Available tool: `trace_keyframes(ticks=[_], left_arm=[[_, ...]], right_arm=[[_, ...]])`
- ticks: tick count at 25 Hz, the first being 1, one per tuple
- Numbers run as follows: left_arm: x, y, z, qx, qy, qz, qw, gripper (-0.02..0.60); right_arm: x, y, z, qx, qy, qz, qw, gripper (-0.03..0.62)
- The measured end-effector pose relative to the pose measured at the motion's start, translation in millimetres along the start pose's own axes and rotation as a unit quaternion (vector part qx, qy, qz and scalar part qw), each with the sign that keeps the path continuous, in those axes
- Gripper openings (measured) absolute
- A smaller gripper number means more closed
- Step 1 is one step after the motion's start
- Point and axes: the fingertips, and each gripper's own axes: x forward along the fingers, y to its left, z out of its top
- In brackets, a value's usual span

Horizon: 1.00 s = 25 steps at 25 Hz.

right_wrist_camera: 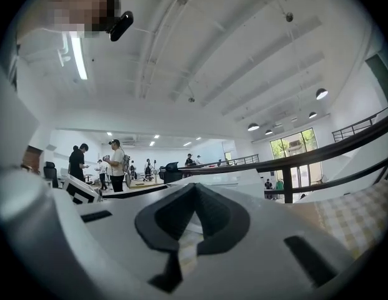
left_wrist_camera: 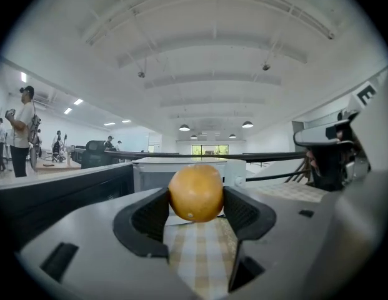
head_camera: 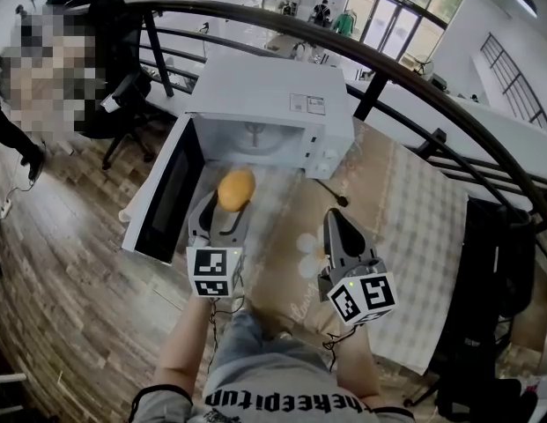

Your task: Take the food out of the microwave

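A white microwave (head_camera: 273,91) stands on the table with its door (head_camera: 163,192) swung open to the left; its cavity looks bare. My left gripper (head_camera: 229,203) is shut on an orange (head_camera: 236,189), held just in front of the opening above the checked tablecloth (head_camera: 405,227). In the left gripper view the orange (left_wrist_camera: 195,192) sits pinched between the two dark pads (left_wrist_camera: 243,212), with the microwave (left_wrist_camera: 187,167) behind it. My right gripper (head_camera: 333,221) hovers to the right over the cloth, shut with nothing in it; its pads (right_wrist_camera: 212,220) meet at the tips.
A black curved railing (head_camera: 388,77) runs behind the microwave. A dark cable end (head_camera: 330,192) lies on the cloth beside the oven. Wooden floor (head_camera: 62,289) lies left of the table. A black chair (head_camera: 123,95) stands at the far left, people further off.
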Motion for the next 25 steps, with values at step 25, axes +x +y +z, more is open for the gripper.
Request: trace_keyframes(ticks=[25], left_arm=[[-114, -26, 41, -0.02, -0.032, 0.045, 0.9982, 0.272]], right_arm=[[-48, 34, 15, -0.018, -0.017, 0.051, 0.998, 0.005]])
